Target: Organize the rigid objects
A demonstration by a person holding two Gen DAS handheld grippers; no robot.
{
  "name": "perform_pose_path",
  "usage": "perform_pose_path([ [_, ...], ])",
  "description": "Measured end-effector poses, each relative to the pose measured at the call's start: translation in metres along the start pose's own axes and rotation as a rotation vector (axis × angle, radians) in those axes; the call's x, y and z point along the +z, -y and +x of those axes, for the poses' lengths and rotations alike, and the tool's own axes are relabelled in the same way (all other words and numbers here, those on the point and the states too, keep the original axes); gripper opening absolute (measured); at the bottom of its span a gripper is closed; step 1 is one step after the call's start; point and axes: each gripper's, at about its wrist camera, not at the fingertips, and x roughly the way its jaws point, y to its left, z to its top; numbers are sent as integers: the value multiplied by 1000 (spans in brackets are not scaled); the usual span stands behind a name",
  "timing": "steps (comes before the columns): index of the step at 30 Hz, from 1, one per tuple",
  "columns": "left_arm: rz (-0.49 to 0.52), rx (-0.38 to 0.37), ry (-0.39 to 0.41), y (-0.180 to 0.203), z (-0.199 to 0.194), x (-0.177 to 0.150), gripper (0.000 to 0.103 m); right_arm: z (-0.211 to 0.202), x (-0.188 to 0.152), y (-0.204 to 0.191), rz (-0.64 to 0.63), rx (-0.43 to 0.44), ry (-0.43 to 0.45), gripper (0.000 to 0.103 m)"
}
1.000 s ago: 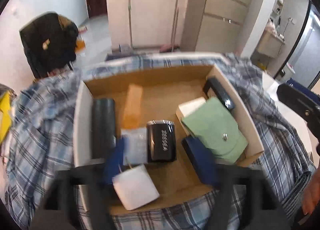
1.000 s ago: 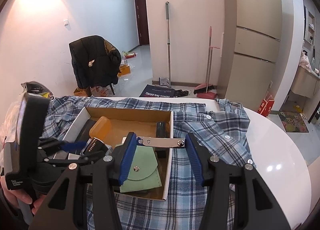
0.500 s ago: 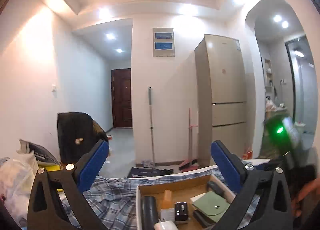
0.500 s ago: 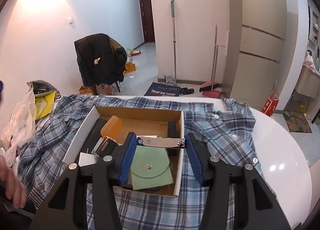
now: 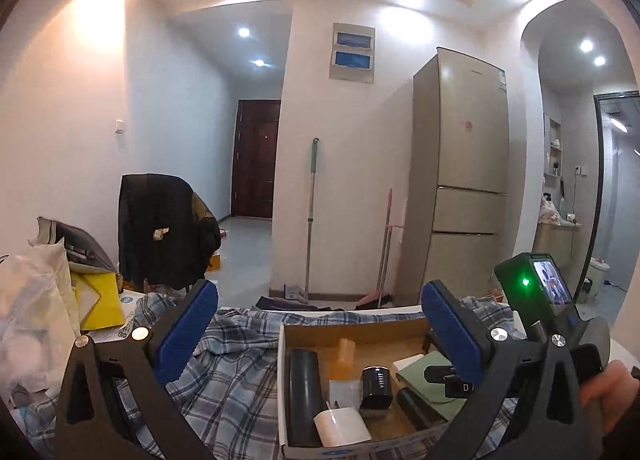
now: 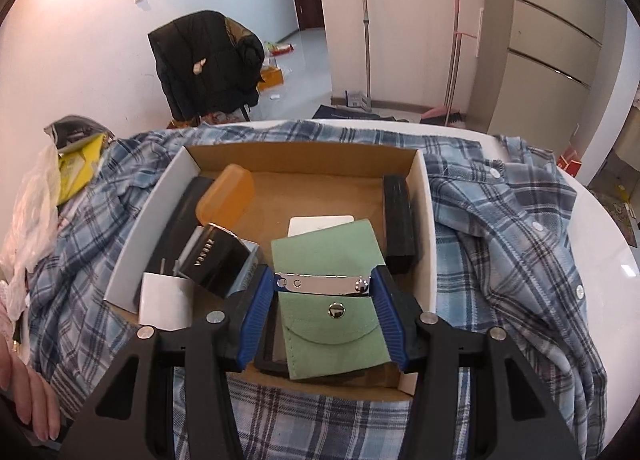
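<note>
Chromed metal, a flat clip [image 6: 323, 284], is clamped crosswise between the blue pads of the right gripper [image 6: 322, 302], which is tilted down over the cardboard box [image 6: 426, 220]. Directly beneath the clip, a green pouch [image 6: 328, 324] with a snap is laid in the box. To the left of the pads, a black case [image 6: 214, 260] and a white block [image 6: 166, 302] are seen; further left and beyond, an amber block [image 6: 226, 198]. Beyond the right pad, a black bar [image 6: 397, 220] is set along the box wall. The box is seated on a plaid shirt [image 6: 500, 228].

The left gripper [image 5: 320, 324] is held wide apart, with nothing between its pads, and is pointed nearly level above the shirt and box.
</note>
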Motion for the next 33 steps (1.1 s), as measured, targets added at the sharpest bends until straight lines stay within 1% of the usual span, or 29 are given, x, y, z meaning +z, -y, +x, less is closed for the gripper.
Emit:
perform_pose_path([
  [6,-22,-2,19,-4,-4,3,103,11,2,3,28,17,-33,50],
  [7,-23,-3,21,-5,-4,4,103,12,3,2,22,17,-35,52],
  [8,-23,4,24,-6,-5,5,103,11,3,1,15,7,-33,60],
  [9,-23,8,27,-6,-6,5,103,10,4,1,12,-5,-24,68],
  [12,-21,18,37,-7,-9,8,103,-1,5,0,-2,-46,16,69],
  [15,-20,15,58,-7,-18,17,103,-24,6,2,-2,-80,67,69],
  [17,-5,14,96,-4,-30,25,103,-47,6,4,16,-107,142,69],
  [19,11,15,126,-1,-41,32,103,-76,4,4,23,-126,235,70],
  [20,16,18,147,1,-50,37,103,-92,3,3,21,-138,280,72],
  [22,17,4,168,4,-62,46,103,-125,-1,-3,3,-152,381,80],
  [24,18,-1,189,8,-78,55,103,-159,-7,-10,-18,-170,481,90],
  [25,18,-11,204,10,-89,60,103,-176,-12,-14,-25,-174,536,93],
  [27,25,-31,225,15,-106,67,103,-209,-24,-21,-45,-174,634,102],
  [31,62,-41,260,25,-139,78,103,-268,-59,-35,-37,-282,854,103],
  [33,96,-28,260,29,-154,80,103,-291,-76,-41,-55,-279,932,103],
])
